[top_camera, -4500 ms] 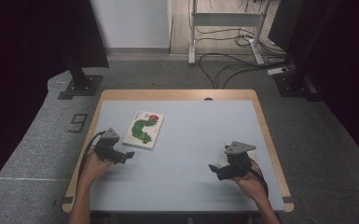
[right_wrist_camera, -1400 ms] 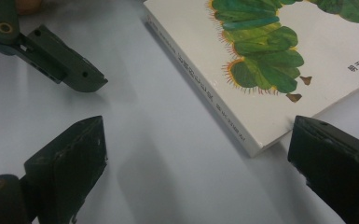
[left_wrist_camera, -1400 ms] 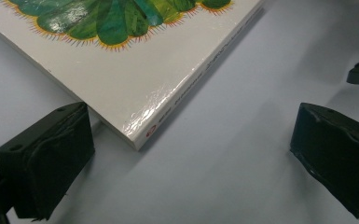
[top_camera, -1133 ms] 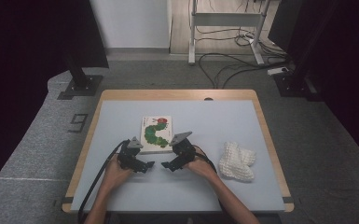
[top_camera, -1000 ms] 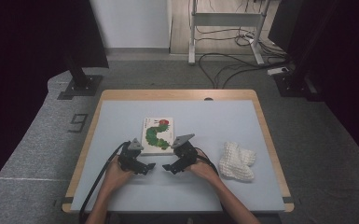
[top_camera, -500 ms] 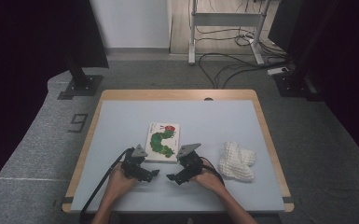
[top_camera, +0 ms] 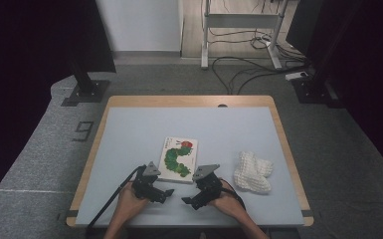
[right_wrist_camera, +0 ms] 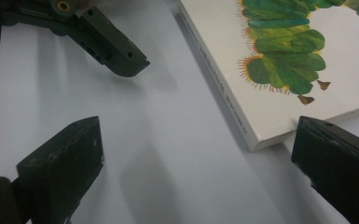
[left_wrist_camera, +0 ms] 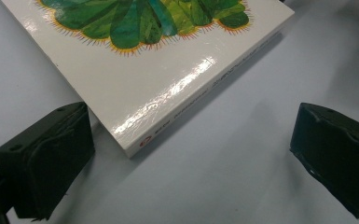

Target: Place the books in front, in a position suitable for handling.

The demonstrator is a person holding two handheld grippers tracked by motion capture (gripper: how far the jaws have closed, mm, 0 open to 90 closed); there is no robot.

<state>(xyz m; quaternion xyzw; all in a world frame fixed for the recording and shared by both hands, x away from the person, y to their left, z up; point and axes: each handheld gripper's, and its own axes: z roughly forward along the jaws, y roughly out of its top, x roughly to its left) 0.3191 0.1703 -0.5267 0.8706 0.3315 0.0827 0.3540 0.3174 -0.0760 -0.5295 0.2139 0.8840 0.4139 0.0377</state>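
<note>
A white picture book (top_camera: 179, 159) with a green caterpillar on its cover lies flat on the pale blue table (top_camera: 129, 134), just beyond both grippers. My left gripper (top_camera: 167, 192) rests at the near edge, jaws pointing right. In the left gripper view the book's near corner (left_wrist_camera: 135, 140) lies between the wide-apart jaws of my left gripper (left_wrist_camera: 193, 154), which is open and holds nothing. My right gripper (top_camera: 185, 200) faces left toward it and is also open. In the right gripper view my right gripper (right_wrist_camera: 200, 168) frames bare table, with the book's spine edge (right_wrist_camera: 228, 107) near the right jaw.
A white knitted cloth (top_camera: 252, 172) lies crumpled to the right of the book. The left gripper's jaw (right_wrist_camera: 112, 46) shows at the top left of the right gripper view. A wooden rim (top_camera: 92, 149) borders the table. Stands and cables sit on the floor beyond.
Over the last second the book has slid toward the near edge and slightly right, and both grippers have drawn back with it. Earlier the book lay farther left, and the cloth was not on the table.
</note>
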